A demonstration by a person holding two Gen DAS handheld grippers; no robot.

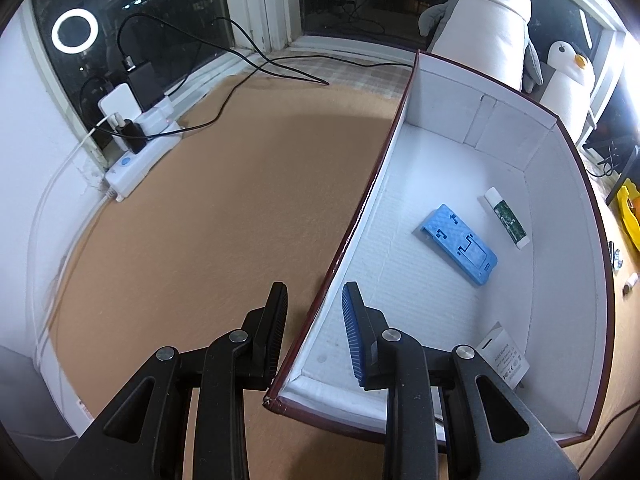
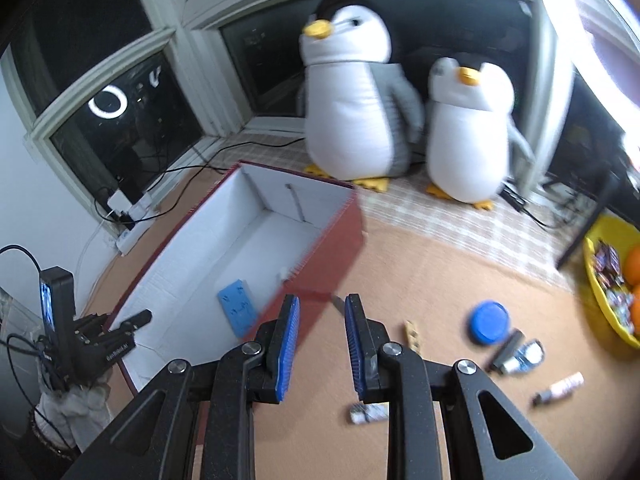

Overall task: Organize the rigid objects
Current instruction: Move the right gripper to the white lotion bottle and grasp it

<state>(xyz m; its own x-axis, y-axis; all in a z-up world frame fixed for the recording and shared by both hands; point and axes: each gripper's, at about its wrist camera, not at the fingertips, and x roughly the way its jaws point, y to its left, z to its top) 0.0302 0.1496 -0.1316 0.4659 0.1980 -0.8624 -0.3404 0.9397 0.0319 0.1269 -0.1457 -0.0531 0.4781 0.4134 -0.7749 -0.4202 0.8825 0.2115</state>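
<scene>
box (image 1: 568, 184): blue case (image 1: 460, 244), tube (image 1: 506, 218), maybe adapter carton (image 1: 504, 356) | left gripper (image 1: 316, 308) straddles wall | right gripper (image 2: 322, 320) spread, empty

Matt white cardboard box (image 1: 448, 208) – ribbed floor – on a rough tan mat (image 1: 224, 208); textured blue plastic case (image 1: 460, 244).

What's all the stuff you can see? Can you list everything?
box: one, red outside, white inside, on tan mat
case: one, blue, inside box
stick: one, white-green, inside box
carton: one, white, inside box
lid: one, blue, on mat
tube: one, whitish, on mat
bowl: one, yellow, far right
penguins: two, white-grey, by window
power strip: one, white, by wall
left gripper: one, black, open, astride box wall
right gripper: one, black, open, empty, over mat
</scene>
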